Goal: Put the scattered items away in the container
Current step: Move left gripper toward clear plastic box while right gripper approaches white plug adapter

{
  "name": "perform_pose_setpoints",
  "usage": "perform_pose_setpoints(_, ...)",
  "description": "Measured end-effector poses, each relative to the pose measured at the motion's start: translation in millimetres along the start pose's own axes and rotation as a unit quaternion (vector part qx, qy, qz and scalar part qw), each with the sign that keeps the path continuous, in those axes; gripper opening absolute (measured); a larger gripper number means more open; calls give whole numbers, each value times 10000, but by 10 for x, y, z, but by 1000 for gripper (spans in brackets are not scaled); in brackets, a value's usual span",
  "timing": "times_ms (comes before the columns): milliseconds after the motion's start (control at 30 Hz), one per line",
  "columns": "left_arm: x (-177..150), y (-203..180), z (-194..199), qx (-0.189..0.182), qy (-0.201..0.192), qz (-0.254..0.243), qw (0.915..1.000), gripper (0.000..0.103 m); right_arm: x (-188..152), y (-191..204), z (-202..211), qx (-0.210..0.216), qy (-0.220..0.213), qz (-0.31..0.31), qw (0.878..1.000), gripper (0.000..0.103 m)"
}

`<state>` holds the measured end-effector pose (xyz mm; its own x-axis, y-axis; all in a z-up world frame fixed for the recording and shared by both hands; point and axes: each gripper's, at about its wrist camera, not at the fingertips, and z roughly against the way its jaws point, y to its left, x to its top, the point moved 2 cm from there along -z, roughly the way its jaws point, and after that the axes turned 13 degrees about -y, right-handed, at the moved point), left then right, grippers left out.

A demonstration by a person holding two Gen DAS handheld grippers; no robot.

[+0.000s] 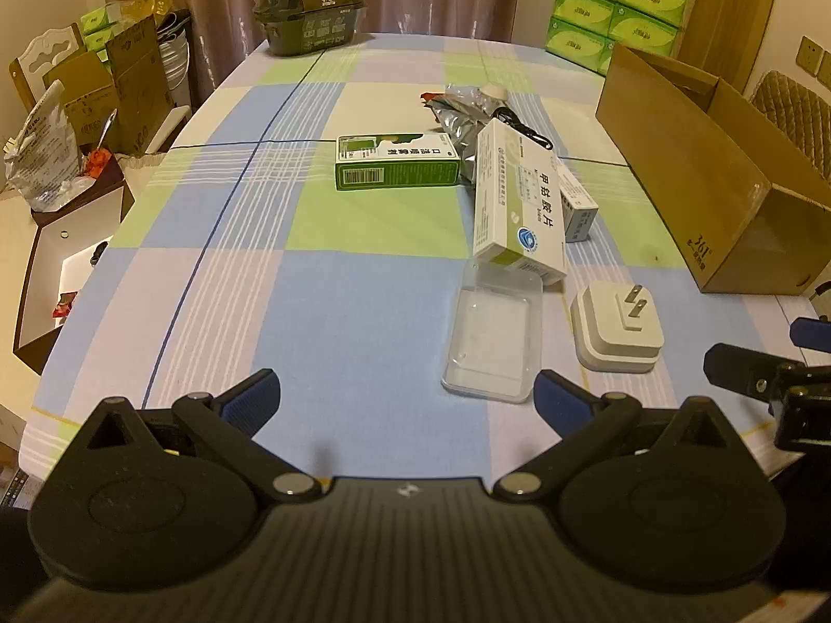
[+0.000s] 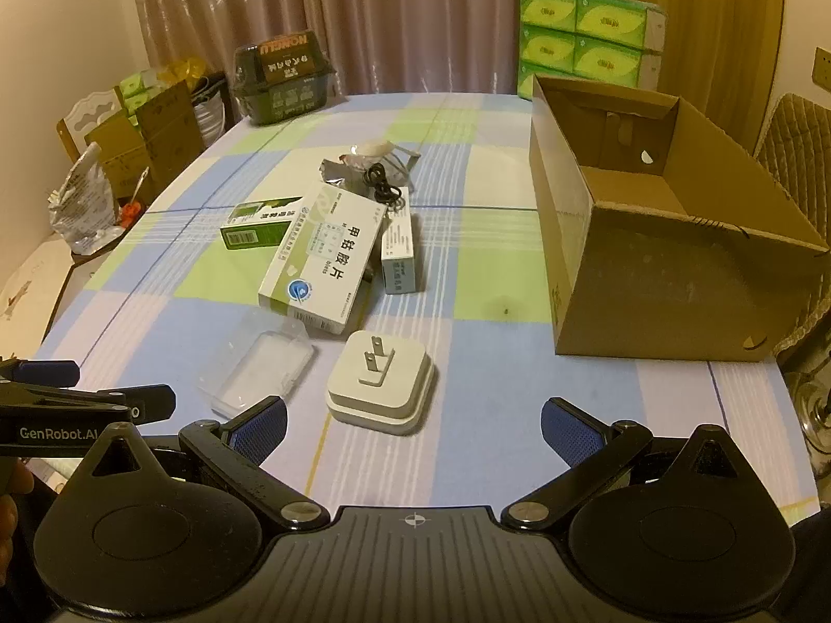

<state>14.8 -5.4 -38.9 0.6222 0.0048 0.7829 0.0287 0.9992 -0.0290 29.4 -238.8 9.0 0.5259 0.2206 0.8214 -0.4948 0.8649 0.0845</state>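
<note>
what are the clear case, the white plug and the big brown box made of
Clear rectangular case: looks like thin glossy transparent plastic, since the tablecloth shows through it.
White square plug adapter: apparently smooth matte plastic, with two grey prongs, probably metal, pointing up.
Large open brown box: cardboard by its dull tan walls and folded flaps.

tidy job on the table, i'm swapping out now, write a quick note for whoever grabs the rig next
Left tongs: open, empty, near the clear plastic case.
Right tongs: open, empty, just behind the white plug adapter.
Cardboard box: on the right, looks empty.
Done: nothing packed.
Left: adapter, case, large white medicine box, green box, small box, foil pouch, black cable.
</note>
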Motion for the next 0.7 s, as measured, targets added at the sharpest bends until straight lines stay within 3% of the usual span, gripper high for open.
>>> perform_pose_setpoints(700,-20,-4,-33,-14,78,21,10000,102,-42,-27,-33,-19,87,27,10000,101)
